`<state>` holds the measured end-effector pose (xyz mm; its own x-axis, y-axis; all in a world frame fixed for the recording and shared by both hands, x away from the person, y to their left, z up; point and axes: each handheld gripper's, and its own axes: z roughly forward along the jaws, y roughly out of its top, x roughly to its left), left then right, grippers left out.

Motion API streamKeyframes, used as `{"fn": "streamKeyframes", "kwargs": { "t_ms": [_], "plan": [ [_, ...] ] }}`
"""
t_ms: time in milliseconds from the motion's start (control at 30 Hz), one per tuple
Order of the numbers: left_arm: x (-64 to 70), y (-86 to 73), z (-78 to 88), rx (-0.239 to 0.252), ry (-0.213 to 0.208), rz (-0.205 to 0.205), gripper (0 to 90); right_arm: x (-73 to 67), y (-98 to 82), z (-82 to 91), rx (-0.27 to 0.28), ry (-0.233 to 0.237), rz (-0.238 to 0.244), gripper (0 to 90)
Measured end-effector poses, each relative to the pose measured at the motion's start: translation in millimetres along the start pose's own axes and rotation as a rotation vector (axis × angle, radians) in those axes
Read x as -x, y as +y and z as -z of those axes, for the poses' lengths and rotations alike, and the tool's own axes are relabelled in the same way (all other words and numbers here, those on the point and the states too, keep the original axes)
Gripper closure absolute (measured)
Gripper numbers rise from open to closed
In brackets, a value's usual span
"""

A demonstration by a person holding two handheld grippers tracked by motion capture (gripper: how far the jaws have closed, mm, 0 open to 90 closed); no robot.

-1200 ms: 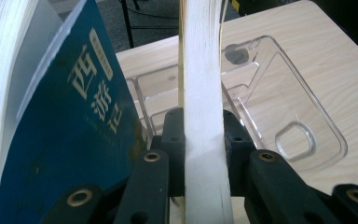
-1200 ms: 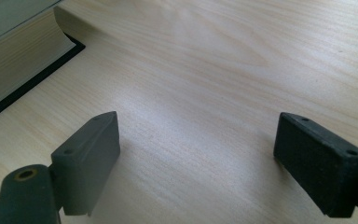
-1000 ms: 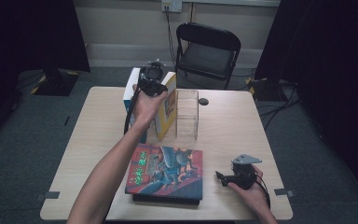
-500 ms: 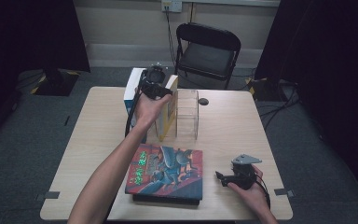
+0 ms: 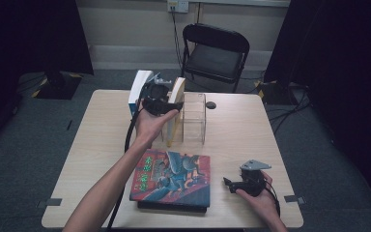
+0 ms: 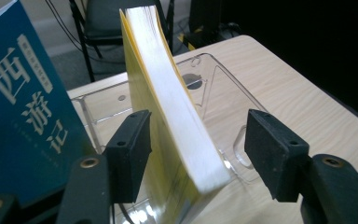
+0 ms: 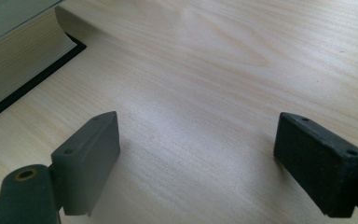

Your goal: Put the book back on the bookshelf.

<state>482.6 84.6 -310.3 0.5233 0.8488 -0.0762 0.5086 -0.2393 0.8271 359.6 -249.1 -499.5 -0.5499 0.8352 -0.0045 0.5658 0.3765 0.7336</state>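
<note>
A yellow-covered book (image 6: 168, 93) stands tilted in a clear plastic book stand (image 6: 223, 93), beside a blue book (image 6: 23, 107) with white characters. My left gripper (image 6: 200, 128) straddles the yellow book's near edge. Its jaws have just been opening, and the right pad stands well off the pages. In the high view the left gripper (image 5: 160, 99) is at the yellow book (image 5: 178, 89), the blue book (image 5: 139, 87) and the stand (image 5: 194, 118). My right gripper (image 5: 228, 184) rests open on the table at the front right, and in its own view the right gripper (image 7: 200, 135) holds nothing.
A large colourful book (image 5: 171, 176) lies flat on a dark one at the table's front middle, and its page edge (image 7: 14, 60) is left of the right gripper. A black folding chair (image 5: 215, 53) stands behind the table (image 5: 236, 130). A small dark disc (image 5: 211, 105) lies near the stand.
The left hand has shifted a little toward the person and lower at the books, and its jaws now stand apart around the yellow book. The right hand has not moved.
</note>
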Motion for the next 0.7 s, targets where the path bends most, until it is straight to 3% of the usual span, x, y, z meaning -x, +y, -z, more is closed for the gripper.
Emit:
{"fn": "streamKeyframes", "kwargs": {
  "t_ms": [167,467,700],
  "plan": [
    [-0.6,-16.1,-1.4,0.026,0.019,0.006,40.4,-0.1,0.0,0.0,0.0,-0.001,0.0,14.3],
    [-0.6,-26.1,-10.2,0.008,0.012,0.01,44.4,-0.1,0.0,0.0,0.0,-0.001,-0.001,14.3],
    [4.6,-33.9,-19.0,-0.012,0.032,0.01,46.0,-0.2,0.0,0.0,0.001,-0.001,-0.001,14.3]
  ]
}}
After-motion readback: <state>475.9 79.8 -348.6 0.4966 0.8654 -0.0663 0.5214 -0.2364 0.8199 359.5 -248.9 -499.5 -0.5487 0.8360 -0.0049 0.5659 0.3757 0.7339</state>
